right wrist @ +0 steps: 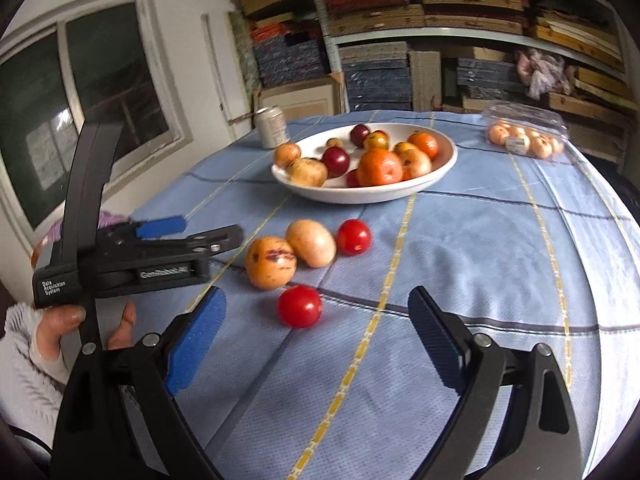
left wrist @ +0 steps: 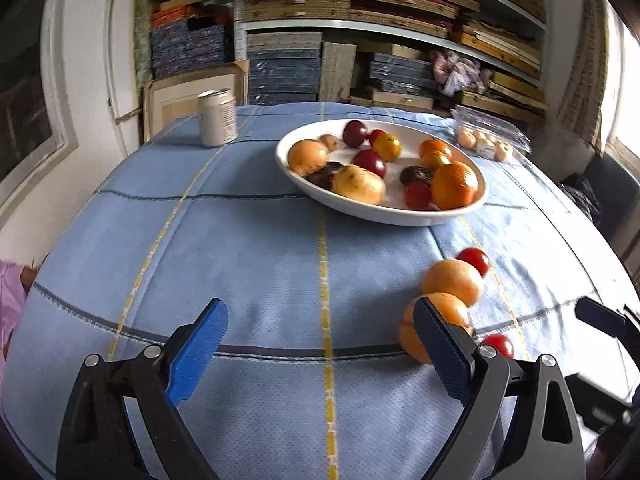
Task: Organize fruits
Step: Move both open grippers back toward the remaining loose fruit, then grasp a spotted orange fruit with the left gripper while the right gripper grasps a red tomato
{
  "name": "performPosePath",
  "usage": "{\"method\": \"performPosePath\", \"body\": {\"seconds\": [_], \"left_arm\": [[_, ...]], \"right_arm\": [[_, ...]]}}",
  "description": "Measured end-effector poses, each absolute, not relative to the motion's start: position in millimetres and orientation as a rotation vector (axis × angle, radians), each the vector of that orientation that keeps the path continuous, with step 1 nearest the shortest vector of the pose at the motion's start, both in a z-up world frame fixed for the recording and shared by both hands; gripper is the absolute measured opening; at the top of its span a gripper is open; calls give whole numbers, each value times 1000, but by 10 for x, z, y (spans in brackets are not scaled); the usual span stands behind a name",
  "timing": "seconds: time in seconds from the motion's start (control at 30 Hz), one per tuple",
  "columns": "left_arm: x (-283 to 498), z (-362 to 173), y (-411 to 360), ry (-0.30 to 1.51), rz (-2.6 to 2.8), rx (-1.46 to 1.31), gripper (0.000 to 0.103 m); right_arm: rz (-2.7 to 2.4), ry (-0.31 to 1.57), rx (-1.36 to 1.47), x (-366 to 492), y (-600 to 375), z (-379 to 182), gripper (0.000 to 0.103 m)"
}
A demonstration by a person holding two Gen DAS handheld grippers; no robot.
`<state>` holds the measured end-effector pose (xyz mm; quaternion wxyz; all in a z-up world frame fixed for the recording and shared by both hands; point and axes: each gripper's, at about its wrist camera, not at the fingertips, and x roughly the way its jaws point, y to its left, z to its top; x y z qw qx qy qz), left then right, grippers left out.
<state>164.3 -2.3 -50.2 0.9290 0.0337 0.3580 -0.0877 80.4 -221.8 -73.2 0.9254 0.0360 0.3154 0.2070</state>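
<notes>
Here | left gripper point(left wrist: 320, 344): jaws wide, holding nothing, near side of the white bowl point(right wrist: 400, 196) | loose fruit: two yellow-orange fruits point(right wrist: 271, 263) touching, two red tomatoes point(right wrist: 299, 306), all on the blue tablecloth point(right wrist: 480, 260) just before the bowl | right gripper point(right wrist: 316, 340): jaws wide, empty, nearest tomato just ahead.
</notes>
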Motion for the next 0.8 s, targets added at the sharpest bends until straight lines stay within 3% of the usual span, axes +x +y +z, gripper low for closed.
{"method": "performPosePath", "body": {"seconds": [0.23, 0.57, 0.63, 0.8], "left_arm": [[1625, -515, -66, 724, -163, 94, 94], [1670, -468, 78, 730, -144, 21, 94], [1658, -459, 67, 725, -145, 26, 94], [1638, -460, 47, 722, -162, 24, 94]], "right_arm": [[459, 763, 9, 981, -2004, -853, 62], [471, 840, 26, 1211, -1907, -967, 49], [475, 865, 43, 1264, -1920, -999, 34], [478, 840, 116, 1252, -2084, -961, 31]]}}
